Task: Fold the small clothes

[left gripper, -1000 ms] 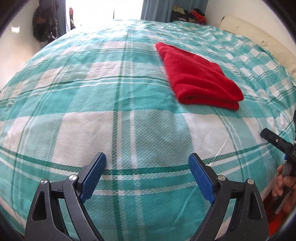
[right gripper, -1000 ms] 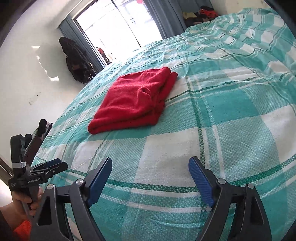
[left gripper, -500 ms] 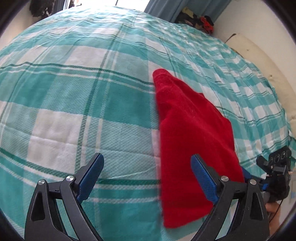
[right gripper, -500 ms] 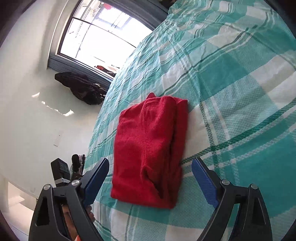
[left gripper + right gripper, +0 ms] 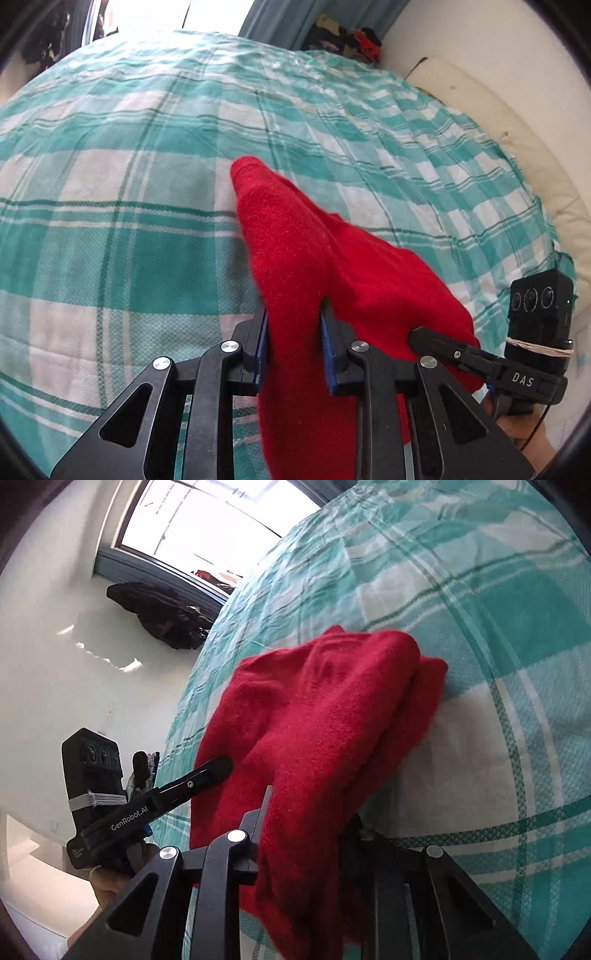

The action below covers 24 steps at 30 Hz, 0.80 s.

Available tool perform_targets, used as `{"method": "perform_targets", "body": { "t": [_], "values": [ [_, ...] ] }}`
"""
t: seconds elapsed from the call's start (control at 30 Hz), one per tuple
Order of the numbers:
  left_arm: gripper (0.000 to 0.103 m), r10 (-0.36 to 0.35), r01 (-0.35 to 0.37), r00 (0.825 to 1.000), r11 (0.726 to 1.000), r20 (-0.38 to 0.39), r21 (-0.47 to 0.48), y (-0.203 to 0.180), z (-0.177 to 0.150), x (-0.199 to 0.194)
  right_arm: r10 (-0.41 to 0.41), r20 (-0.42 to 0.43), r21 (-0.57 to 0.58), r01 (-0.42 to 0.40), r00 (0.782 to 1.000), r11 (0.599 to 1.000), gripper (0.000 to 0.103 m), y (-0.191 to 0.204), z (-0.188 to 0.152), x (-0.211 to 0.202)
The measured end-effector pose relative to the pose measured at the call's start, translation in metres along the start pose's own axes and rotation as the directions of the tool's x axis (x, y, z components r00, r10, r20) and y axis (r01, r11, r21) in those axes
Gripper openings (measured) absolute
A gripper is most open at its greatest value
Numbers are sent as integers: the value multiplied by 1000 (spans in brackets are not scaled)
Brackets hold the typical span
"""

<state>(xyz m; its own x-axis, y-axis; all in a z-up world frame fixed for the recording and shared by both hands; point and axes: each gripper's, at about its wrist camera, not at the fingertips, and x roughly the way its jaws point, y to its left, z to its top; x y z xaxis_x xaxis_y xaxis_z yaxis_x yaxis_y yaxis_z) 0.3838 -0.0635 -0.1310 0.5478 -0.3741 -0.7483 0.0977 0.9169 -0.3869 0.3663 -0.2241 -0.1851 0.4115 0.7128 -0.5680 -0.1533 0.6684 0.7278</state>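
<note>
A: Status on the red garment (image 5: 317, 258)?

B: Lies on the bed (image 5: 110, 221), on the teal-and-white check cover, near edge lifted. Left gripper (image 5: 293, 343) has just closed its jaws on that edge: blue pads pinch a bunch of cloth, narrow gap, cloth fills it. Right gripper (image 5: 303, 834) also just closed, its jaws nearly together on a thick fold of the same near edge. The cloth drapes over one finger, so only one side of the grip is visible there.

A: So both hold the same piece?

B: Yes. Each is visible in the other's view, just beside it along the near edge.

A: How does it handle?

B: My read: light, soft, fleecy knit. No stiffness, it sags and bunches wherever it's unsupported. Not slippery, the nap should grip the pads well. Nothing fragile. The risk is catching more layers than intended, since it's already doubled over.

A: Best place to take hold?

B: Near corners, one per gripper, well apart so the edge stays taut. Right now both grips look bunched and fairly close, so expect a slack middle.

A: Looks?

B: Solid bright red, fuzzy surface, no print. Far end is a rounded fold resting on the cover; in the right wrist view it's lumpy, stacked layers, not a neat rectangle.
</note>
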Motion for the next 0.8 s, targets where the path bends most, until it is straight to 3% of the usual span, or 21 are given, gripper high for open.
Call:
{"method": "perform_targets", "body": {
  "t": [0.17, 0.23, 0.3, 0.37, 0.4, 0.47, 0.5, 0.57, 0.63, 0.73, 0.8],
  "values": [
    [24, -40, 41, 991, 999, 128, -6, 6, 47, -71, 91, 87, -166, -75, 992, 983, 24, 80, 37, -30],
    [26, -48, 50, 989, 999, 138, -14, 10, 54, -86, 124, 95, -206, -102, 988, 973, 24, 102, 48, -36],
    [33, -30, 33, 996, 999, 86, -32, 19, 49, -79, 122, 80, -231, -101, 989, 968, 25, 113, 54, -35],
    [52, 17, -19, 1000, 998, -23, -61, 36, 23, -54, 93, 35, -209, -83, 995, 974, 31, 107, 48, -25],
    [57, 66, -72, 995, 995, -79, -70, 47, 2, -42, 63, 3, -178, -61, 998, 982, 33, 97, 38, -18],
    [56, 182, -196, 966, 979, -184, -62, 65, -45, -28, -42, -74, -114, 33, 996, 993, 60, 67, 7, -7],
    [55, 216, -231, 955, 972, -204, -51, 71, -68, -32, -108, -101, -95, 98, 989, 991, 63, 48, -10, -8],
    [57, 272, -282, 948, 959, -164, -39, 71, -107, -59, -219, -108, -107, 207, 970, 972, 63, 22, -55, -27],
    [77, 321, -325, 942, 945, -99, -27, 59, -135, -89, -280, -86, -116, 269, 956, 956, 64, 12, -94, -56],
    [96, 410, -410, 912, 911, 8, 49, 20, -163, -127, -328, -13, -137, 323, 945, 936, 96, 21, -137, -95],
    [100, 458, -462, 887, 880, 61, 108, -6, -172, -145, -364, 55, -161, 368, 930, 916, 103, 38, -156, -115]
  ]
}}
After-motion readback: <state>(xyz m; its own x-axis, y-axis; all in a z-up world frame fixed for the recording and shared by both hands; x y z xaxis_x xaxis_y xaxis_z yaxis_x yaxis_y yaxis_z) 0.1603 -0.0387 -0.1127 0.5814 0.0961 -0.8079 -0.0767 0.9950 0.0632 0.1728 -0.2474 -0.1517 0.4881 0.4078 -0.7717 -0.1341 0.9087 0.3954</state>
